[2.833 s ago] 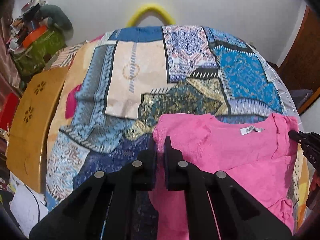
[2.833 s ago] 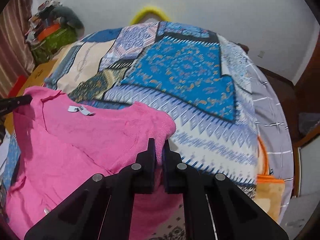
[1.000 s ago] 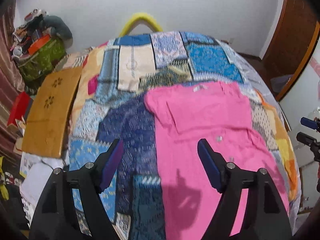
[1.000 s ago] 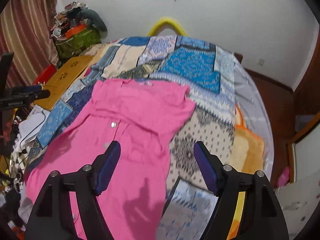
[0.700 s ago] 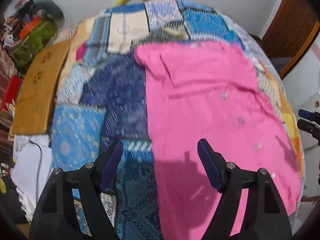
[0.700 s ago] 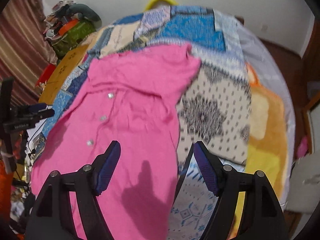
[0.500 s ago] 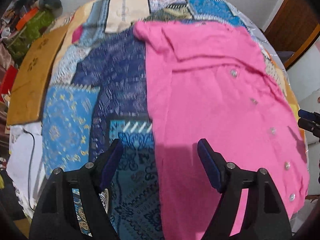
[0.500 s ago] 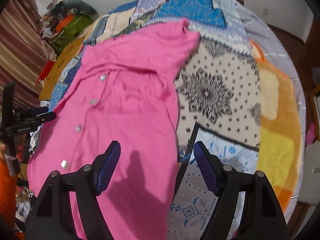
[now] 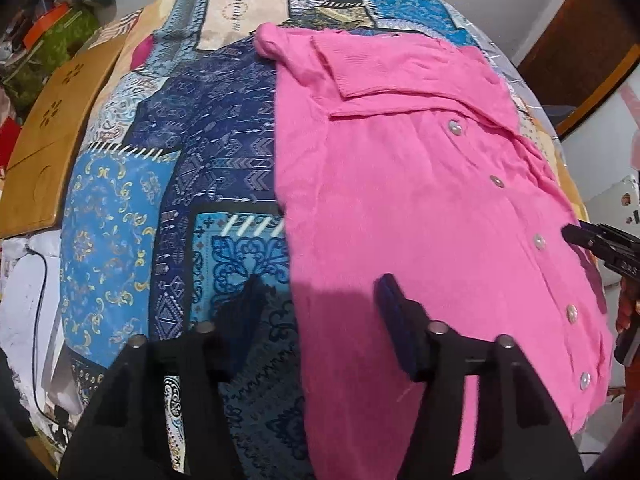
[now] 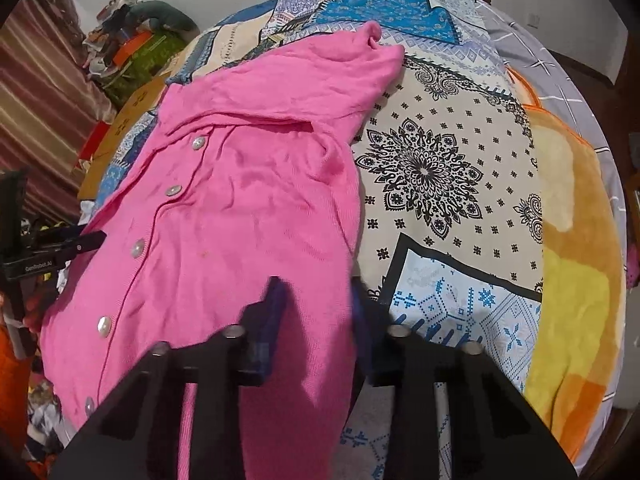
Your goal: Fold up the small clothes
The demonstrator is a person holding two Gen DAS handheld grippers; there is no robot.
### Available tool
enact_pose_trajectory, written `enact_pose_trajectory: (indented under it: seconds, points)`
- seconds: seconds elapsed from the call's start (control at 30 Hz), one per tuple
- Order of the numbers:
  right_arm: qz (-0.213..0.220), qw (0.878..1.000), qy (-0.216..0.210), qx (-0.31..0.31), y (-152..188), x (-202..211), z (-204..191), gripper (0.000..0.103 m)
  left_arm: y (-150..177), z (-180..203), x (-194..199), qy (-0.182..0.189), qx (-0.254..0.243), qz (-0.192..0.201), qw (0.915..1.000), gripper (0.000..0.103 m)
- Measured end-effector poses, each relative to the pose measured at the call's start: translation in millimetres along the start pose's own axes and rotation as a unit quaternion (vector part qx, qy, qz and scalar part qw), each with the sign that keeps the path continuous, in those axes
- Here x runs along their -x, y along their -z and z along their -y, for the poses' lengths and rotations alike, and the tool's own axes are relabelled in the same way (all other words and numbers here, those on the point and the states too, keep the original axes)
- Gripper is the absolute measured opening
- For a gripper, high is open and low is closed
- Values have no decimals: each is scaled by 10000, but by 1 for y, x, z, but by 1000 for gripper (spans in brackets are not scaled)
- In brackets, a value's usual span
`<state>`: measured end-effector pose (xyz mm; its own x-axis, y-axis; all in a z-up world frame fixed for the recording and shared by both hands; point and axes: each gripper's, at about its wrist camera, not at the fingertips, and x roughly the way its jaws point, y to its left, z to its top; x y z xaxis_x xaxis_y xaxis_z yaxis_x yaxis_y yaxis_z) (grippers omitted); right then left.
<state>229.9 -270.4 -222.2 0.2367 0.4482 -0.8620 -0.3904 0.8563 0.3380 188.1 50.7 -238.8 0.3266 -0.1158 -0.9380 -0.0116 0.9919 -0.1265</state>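
A pink buttoned shirt (image 9: 400, 180) lies flat, front up, on a patchwork bedspread (image 9: 200, 140), collar at the far end. My left gripper (image 9: 320, 300) hangs low over the shirt's near left edge. Its jaws are closing with that edge between them, and the pads are not pressing. In the right wrist view the same shirt (image 10: 240, 200) spreads to the left. My right gripper (image 10: 318, 300) straddles its near right edge, jaws closing and narrow, with fabric between the pads. Each gripper shows at the other view's border: the right gripper (image 9: 592, 240) and the left gripper (image 10: 80, 240).
A wooden board (image 9: 52, 140) leans beside the bed's left side, with white cloth and a cable below it. An orange and yellow blanket (image 10: 572, 240) covers the bed's right side. Piled belongings (image 10: 132, 52) and a striped curtain (image 10: 40, 100) stand at the far left.
Earlier both grippers were shut on the shirt's shoulders. They have let go, swung wide and come down over its near edges, and both pairs of jaws have narrowed, the right more.
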Motion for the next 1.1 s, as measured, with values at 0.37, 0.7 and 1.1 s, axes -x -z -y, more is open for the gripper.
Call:
enact_pose_trajectory:
  seconds: [0.37, 0.7, 1.1]
  points:
    - [351, 9989, -239, 190, -12, 9, -13, 4, -10, 20, 16, -307, -454, 476, 9974, 4]
    - [888, 9949, -112, 456, -54, 28, -23, 4, -62, 15, 47, -480, -374, 1269, 9901, 2]
    - [571, 9978, 116, 308, -75, -2, -6, 4, -73, 7, 19, -369, -509, 612, 9961, 21]
